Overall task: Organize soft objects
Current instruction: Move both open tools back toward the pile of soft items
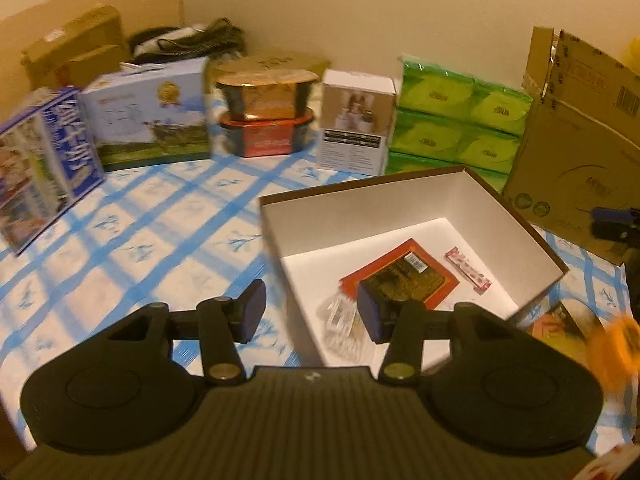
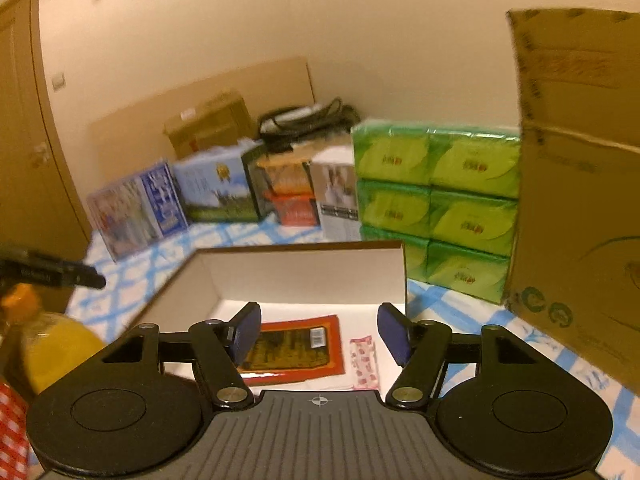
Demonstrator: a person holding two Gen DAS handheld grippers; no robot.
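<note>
An open white box with a brown rim (image 1: pixel 472 196) (image 2: pixel 304 248) sits on the blue checked tablecloth. Inside lie a red and gold flat packet (image 1: pixel 404 272) (image 2: pixel 296 344), a small pink strip packet (image 1: pixel 468 270) (image 2: pixel 364 356) and a clear plastic pack (image 1: pixel 340 320). My left gripper (image 1: pixel 312 308) is open and empty, straddling the box's near left wall. My right gripper (image 2: pixel 320 332) is open and empty, hovering over the box's near side above the packets.
Stacked green tissue packs (image 1: pixel 460 120) (image 2: pixel 436 204), a cardboard carton (image 1: pixel 580 152) (image 2: pixel 580 200), a white box (image 1: pixel 356 120), stacked tins (image 1: pixel 268 112) and blue boxes (image 1: pixel 148 112) line the back. An orange-capped yellow bottle (image 2: pixel 52 344) stands at left.
</note>
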